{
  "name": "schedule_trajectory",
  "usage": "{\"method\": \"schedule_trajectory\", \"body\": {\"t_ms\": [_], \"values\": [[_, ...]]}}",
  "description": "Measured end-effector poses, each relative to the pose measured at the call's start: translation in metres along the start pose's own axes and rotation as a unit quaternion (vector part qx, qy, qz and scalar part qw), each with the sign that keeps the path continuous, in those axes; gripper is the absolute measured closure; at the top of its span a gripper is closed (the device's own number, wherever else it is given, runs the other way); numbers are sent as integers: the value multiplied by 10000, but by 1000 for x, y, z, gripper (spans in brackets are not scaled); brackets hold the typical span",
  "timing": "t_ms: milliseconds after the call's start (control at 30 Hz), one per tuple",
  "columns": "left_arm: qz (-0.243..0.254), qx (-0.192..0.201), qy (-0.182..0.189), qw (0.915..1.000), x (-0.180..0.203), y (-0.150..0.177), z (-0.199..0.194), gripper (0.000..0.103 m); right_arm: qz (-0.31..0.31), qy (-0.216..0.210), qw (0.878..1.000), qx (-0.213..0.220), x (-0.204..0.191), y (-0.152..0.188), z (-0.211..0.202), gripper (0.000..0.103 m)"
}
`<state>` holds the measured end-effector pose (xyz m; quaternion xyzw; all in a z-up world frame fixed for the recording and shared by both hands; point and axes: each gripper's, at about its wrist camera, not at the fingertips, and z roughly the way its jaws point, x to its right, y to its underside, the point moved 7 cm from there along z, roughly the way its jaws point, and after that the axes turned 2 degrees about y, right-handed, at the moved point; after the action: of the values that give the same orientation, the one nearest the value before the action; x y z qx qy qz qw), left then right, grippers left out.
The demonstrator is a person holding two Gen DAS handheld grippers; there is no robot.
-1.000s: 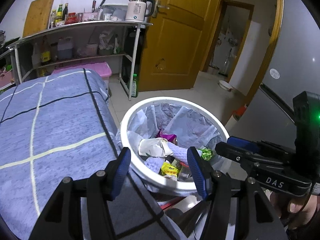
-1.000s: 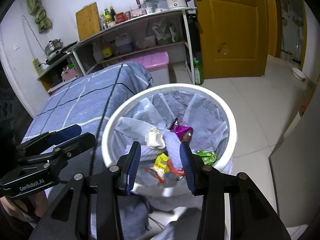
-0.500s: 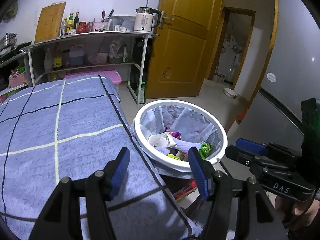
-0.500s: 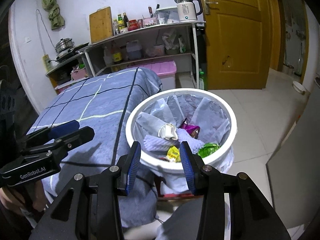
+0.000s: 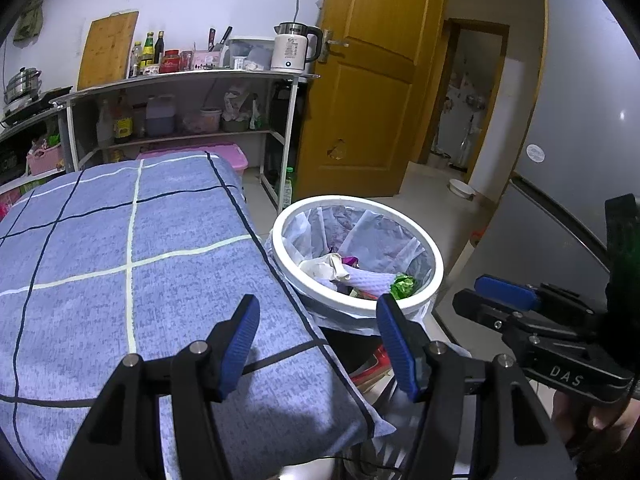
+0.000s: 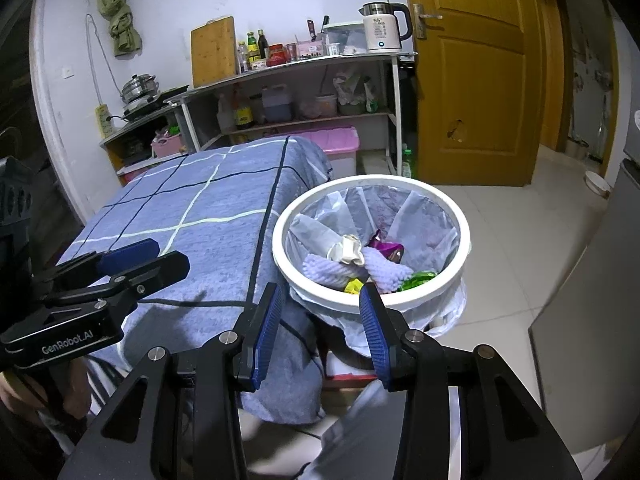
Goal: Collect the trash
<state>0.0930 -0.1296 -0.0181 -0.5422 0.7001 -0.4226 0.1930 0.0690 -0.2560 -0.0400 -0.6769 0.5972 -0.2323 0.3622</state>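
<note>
- Holding nothing, your left tool (image 5: 318, 338) stood with its blue pads wide apart over the near edge of the blue checked bed cover (image 5: 132, 256), with only cloth and the bin's near rim showing between them.
- Your right tool (image 6: 320, 326) was also empty, its jaws parted more narrowly, and it pointed down at the near rim of the white bin (image 6: 464, 240).
- You appeared to be between items: judging by how things lay, the trash was already in the lined bin and neither tool carried a piece.
- The trash in the bin (image 6: 360, 264) lay just past the right tool's tips and below them: a crumpled pale wad, a lilac waffle cloth, purple, yellow and green wrappers.
- From the left wrist view, that bin (image 5: 434, 256) sat beyond and to the right of the left tool, touching the edge of the bed cover.
- The cover showed no loose scrap in either view, so your next move called for finding another piece elsewhere; whether any remained, you could not tell from these views.
- If the liner was to be lifted out instead, you needed a tool at its overhanging plastic edge (image 6: 352, 330), below the rim.
</note>
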Motion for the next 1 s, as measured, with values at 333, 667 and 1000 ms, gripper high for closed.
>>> {"method": "schedule_trajectory", "body": {"t_ms": [333,667,1000], "values": [[64,47,-10,10000,6,0,-3,40,15,-8,10000,19,-1,0,-2,61],[49,48,-9,10000,7,1,-4,40,13,-1,10000,21,-1,0,-2,61],[58,59,-18,10000,8,1,-6,40,13,-4,10000,21,-1,0,-3,61]]}}
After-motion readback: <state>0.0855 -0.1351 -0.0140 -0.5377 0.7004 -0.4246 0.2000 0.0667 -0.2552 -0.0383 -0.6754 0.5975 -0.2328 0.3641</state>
